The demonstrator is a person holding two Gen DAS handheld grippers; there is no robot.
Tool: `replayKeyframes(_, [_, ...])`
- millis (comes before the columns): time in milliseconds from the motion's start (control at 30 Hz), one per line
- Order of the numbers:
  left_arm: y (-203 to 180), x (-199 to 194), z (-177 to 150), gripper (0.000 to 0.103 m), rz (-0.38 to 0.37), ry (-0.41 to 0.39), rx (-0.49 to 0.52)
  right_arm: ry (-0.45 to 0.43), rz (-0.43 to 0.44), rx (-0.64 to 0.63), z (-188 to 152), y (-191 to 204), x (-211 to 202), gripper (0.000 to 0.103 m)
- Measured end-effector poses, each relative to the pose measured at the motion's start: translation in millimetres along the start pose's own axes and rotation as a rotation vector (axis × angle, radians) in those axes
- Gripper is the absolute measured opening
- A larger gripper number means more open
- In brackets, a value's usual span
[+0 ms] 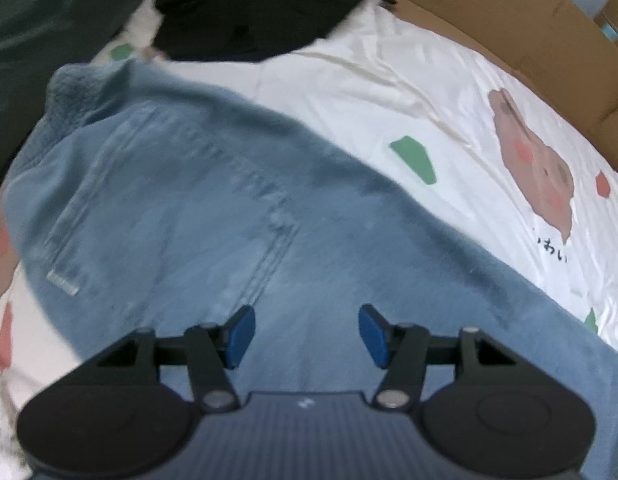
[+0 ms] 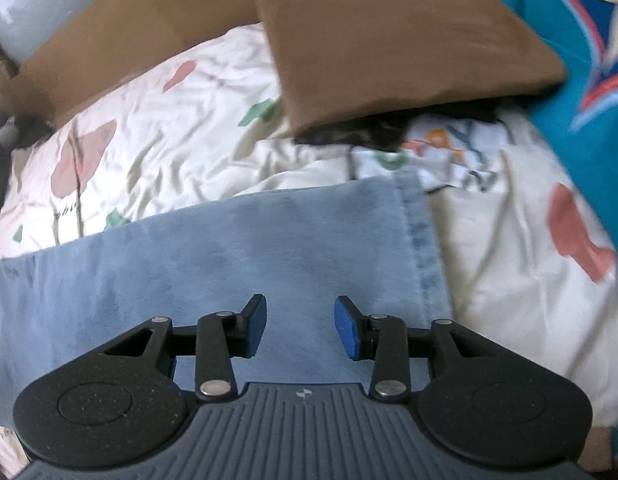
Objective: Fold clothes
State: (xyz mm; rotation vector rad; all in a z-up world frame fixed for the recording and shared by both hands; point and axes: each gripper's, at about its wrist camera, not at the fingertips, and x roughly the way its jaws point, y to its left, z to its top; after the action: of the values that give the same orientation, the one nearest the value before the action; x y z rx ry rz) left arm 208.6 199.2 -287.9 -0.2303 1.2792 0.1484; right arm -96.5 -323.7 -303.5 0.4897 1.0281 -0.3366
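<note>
Left wrist view. The jeans (image 1: pixel 213 208) lay flat across the printed sheet (image 1: pixel 389 92), running from the upper left to the lower right of the frame; a back pocket (image 1: pixel 161 216) with a small label at its corner faced up. A black garment (image 1: pixel 261 12) lay on the sheet beyond the waistband, and cardboard (image 1: pixel 521 44) bordered the sheet at the upper right. The left gripper (image 1: pixel 307 334) pointed steeply down over the denim with its blue pads (image 1: pixel 240 336) apart and nothing between them: released, holding nothing.

Right wrist view. A leg of the jeans (image 2: pixel 229 248) crossed the sheet (image 2: pixel 161 120) from the left edge, its stitched hem (image 2: pixel 423 248) ending right of centre. A folded brown cloth (image 2: pixel 389 44) lay beyond the hem over a dark item (image 2: pixel 361 134), and a teal printed fabric (image 2: pixel 581 80) filled the upper right. The right gripper (image 2: pixel 301 328) stood over the leg near the hem, jaws parted, with only flat denim behind the gap: also released. Whether either gripper's pads touched the denim could not be told.
</note>
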Motion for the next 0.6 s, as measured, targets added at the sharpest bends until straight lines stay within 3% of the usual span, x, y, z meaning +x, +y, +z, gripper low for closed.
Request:
replayKeyframes(300, [-58,35,14,0.060,-0.032,-0.026,0.190,0.004,0.025,-0.079,18,43,33,0.045])
replayKeyframes(533, [-93,68,17,0.042,-0.053,-0.011,0.259,0.026,0.070,-0.198,27,83,55,0.045])
replayKeyframes(600, [-95,75,19,0.043,-0.047,-0.012,0.245,0.022,0.065,-0.237,29,91,61,0.045])
